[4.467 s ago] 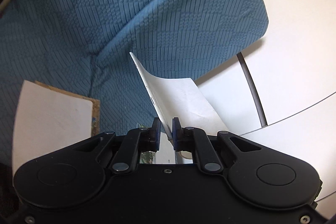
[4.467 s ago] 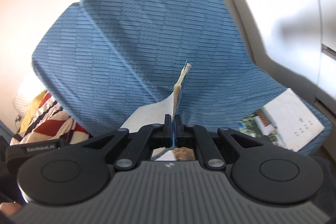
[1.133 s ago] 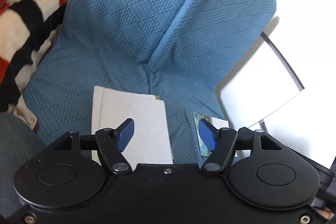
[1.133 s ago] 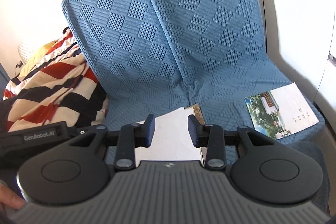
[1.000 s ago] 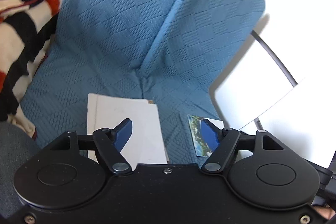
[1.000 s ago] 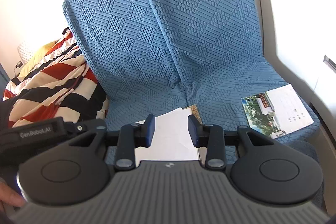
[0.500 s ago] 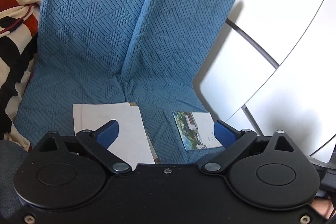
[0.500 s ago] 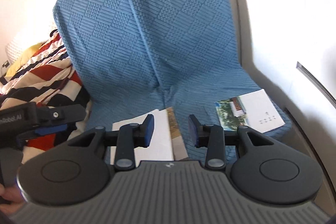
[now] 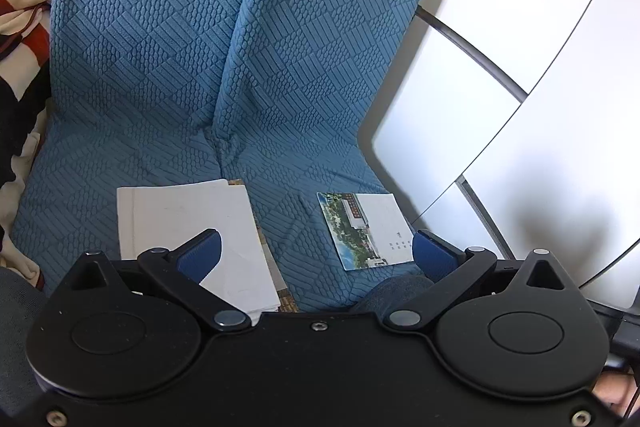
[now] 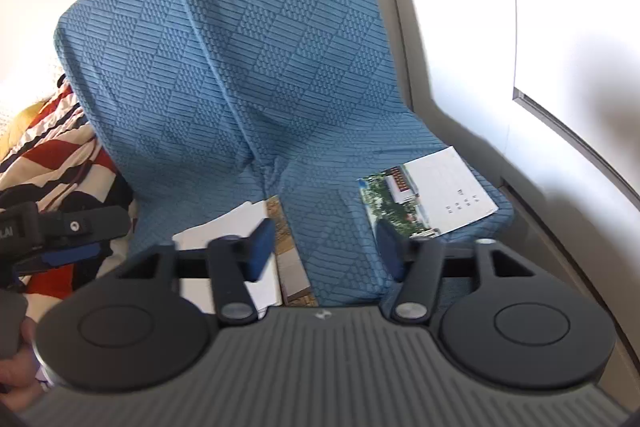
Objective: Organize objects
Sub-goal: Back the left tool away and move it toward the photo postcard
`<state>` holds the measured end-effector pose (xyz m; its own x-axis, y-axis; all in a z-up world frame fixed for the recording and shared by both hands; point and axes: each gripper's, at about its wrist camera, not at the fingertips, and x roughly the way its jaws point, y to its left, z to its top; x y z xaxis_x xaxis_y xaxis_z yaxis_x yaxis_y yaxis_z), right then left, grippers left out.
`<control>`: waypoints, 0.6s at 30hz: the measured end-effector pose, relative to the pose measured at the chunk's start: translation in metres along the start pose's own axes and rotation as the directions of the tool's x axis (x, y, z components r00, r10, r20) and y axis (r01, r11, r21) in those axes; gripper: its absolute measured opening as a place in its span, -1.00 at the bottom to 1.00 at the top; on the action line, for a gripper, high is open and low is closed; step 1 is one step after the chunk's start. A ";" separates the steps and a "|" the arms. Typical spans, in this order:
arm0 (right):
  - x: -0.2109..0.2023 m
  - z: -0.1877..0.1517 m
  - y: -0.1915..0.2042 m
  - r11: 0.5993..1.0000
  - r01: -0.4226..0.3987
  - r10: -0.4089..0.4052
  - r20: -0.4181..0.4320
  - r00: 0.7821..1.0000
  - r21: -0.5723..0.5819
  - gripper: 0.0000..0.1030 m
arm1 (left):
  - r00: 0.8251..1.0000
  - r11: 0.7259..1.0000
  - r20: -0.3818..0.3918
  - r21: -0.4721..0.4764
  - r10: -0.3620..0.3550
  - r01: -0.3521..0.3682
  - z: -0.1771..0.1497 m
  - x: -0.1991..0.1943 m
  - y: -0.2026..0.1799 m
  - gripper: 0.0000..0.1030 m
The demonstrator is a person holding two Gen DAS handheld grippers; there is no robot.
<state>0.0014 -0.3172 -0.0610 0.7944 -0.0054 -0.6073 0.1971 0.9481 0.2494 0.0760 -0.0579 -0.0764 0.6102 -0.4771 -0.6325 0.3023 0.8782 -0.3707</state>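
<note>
Booklets (image 9: 192,223): white-covered, flat on blue cushion (image 9: 152,131)

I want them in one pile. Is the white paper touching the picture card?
Apart. The left wrist view shows a wide strip of blue sofa cover between the white paper and the picture card.

Two booklets (image 9: 192,227) (image 9: 372,227), one striped blanket (image 9: 20,7)

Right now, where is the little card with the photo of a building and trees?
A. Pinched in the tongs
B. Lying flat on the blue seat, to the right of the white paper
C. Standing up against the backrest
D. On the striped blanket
B: the photo card lies flat on the blue seat, right of the white paper, clear of both tongs.
</note>
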 end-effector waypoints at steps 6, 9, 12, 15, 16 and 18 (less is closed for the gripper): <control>0.000 0.001 -0.020 0.999 0.039 -0.040 0.011 0.999 0.014 0.69 | 1.000 1.000 -0.012 0.006 -0.007 0.007 -0.001 0.012 -0.012 0.98; 0.002 0.000 -0.032 0.998 0.048 -0.048 0.005 0.999 0.032 0.69 | 1.000 1.000 -0.022 0.014 -0.010 0.011 -0.002 0.020 -0.019 0.98; 0.006 -0.001 -0.043 0.998 0.050 -0.050 -0.003 0.999 0.048 0.69 | 0.999 1.000 -0.033 0.019 -0.015 0.016 -0.004 0.031 -0.025 0.98; 0.013 -0.001 -0.052 0.997 0.053 -0.052 -0.020 0.998 0.053 0.69 | 0.999 1.000 -0.046 0.020 -0.015 0.016 -0.006 0.045 -0.031 0.98; 0.016 -0.001 -0.055 0.997 0.057 -0.055 -0.029 0.998 0.055 0.69 | 0.999 1.000 -0.043 0.027 -0.009 0.010 -0.007 0.050 -0.034 0.98; 0.021 -0.001 -0.061 0.997 0.059 -0.057 -0.042 0.997 0.048 0.69 | 0.999 0.999 -0.041 0.033 0.004 -0.003 -0.009 0.059 -0.038 0.98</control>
<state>0.0055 -0.3750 -0.0900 0.7570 -0.0463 -0.6518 0.2715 0.9296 0.2491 0.0937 -0.1202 -0.1061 0.5810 -0.4744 -0.6614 0.3247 0.8802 -0.3462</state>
